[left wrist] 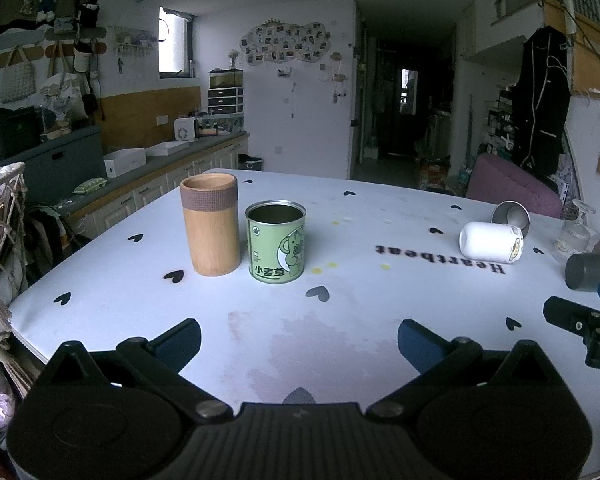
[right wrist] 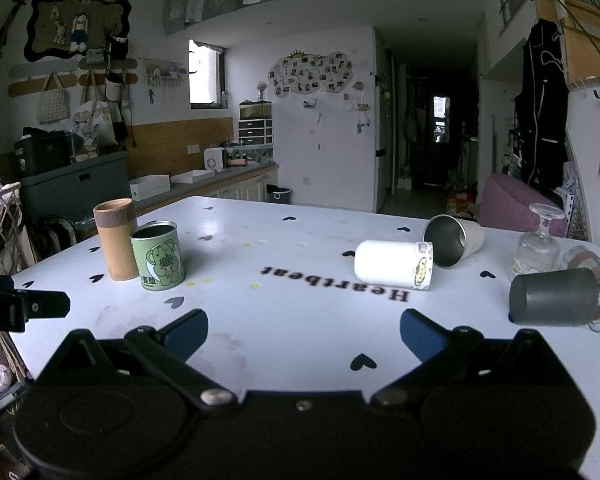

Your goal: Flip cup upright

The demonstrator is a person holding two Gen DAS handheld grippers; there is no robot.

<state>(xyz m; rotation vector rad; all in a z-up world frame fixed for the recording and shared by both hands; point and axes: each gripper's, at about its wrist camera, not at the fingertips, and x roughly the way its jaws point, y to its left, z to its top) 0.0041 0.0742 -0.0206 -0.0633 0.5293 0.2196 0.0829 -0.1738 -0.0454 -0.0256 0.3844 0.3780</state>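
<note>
Both hand-held grippers hover low over the near edge of the bench [right wrist: 308,216], each with its blue-padded fingers spread wide and nothing between them. From its own camera the left hand-held gripper [left wrist: 299,340] faces the left half of the bench; the right hand-held gripper [right wrist: 304,330] faces the middle and right half, and its dark tip also shows at the right edge of the left view.

Toward the left edge stand two upright containers just beside each other — a wooden cup [left wrist: 211,224] with a brown band near its rim, and a green tin [left wrist: 276,241] printed with an elephant, open at the top.

On the right half lie the toppled ones. A white cup [right wrist: 394,265] with a small cartoon sticker near its rim lies on its side just behind the word "Heartbeat" printed on the bench, its mouth turned to the right. Close behind it a steel cup [right wrist: 452,240] lies tilted on its side, its open mouth turned toward the camera; whether the two touch I cannot tell. Near the right edge a dark grey cup [right wrist: 554,297] lies on its side with its closed base to the left, and a clear jar with a brown band [right wrist: 598,280] lies just behind it. A stemmed glass [right wrist: 540,240] stands upside down, foot in the air, beyond them.
</note>
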